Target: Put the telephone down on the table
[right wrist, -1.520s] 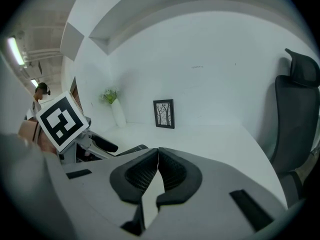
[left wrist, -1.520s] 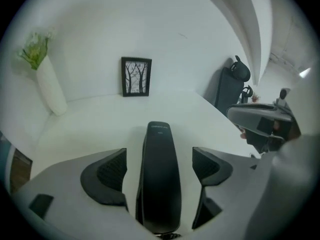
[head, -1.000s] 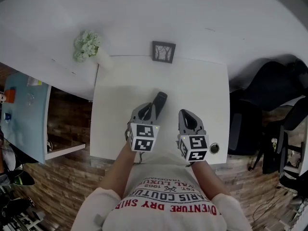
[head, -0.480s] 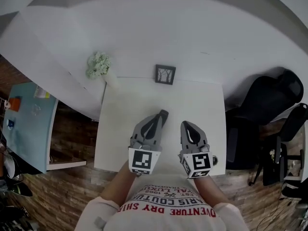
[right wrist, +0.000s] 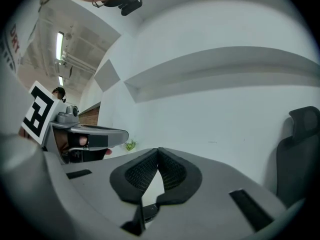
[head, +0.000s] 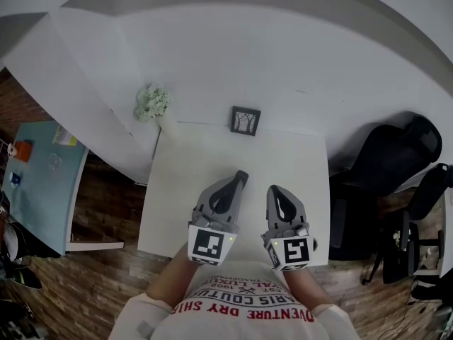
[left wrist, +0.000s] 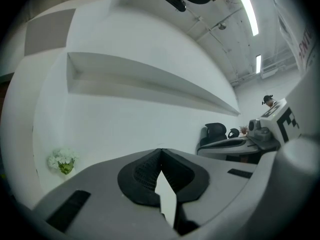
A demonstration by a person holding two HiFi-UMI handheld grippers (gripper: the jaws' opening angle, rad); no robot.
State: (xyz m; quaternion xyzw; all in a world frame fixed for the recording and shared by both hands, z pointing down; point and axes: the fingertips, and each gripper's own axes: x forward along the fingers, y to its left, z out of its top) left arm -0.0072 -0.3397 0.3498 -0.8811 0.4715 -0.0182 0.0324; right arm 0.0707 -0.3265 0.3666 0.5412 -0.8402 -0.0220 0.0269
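Locate the telephone (head: pixel 241 178) in the head view: a dark oblong near the middle of the white tabletop (head: pixel 185 168), well short of the picture frame (head: pixel 245 120) at the far edge. Read its long axis as running away from the body with a slight lean to the right, almost in line with the left claw (head: pixel 228 191). Expect to see only the far end, since the near end is covered from above by that claw's tips. Check the left gripper view before assuming a grasp: pads (left wrist: pixel 141 176) clenched, touching at the tips, a sliver of white below them, no dark body between. Treat the left claw as clenched on nothing. Judge the telephone as most likely resting on the tabletop beneath and just ahead of those tips. Do not rule on contact or clearance from overhead alone. Read the right claw (head: pixel 274 190) the same way in its own view: pads (right wrist: pixel 141 176) met tip to tip, empty, aimed at the wall. Place it beside the left claw, to the right of the telephone and apart from it. Take the left claw as clearly the nearer of the two. Judge the putting-down as probably complete. For a retreat, draw the left claw straight back along the shared axis, never sideways, to avoid spinning the telephone. For a fresh grasp, spread the left claw first and close across the short width.
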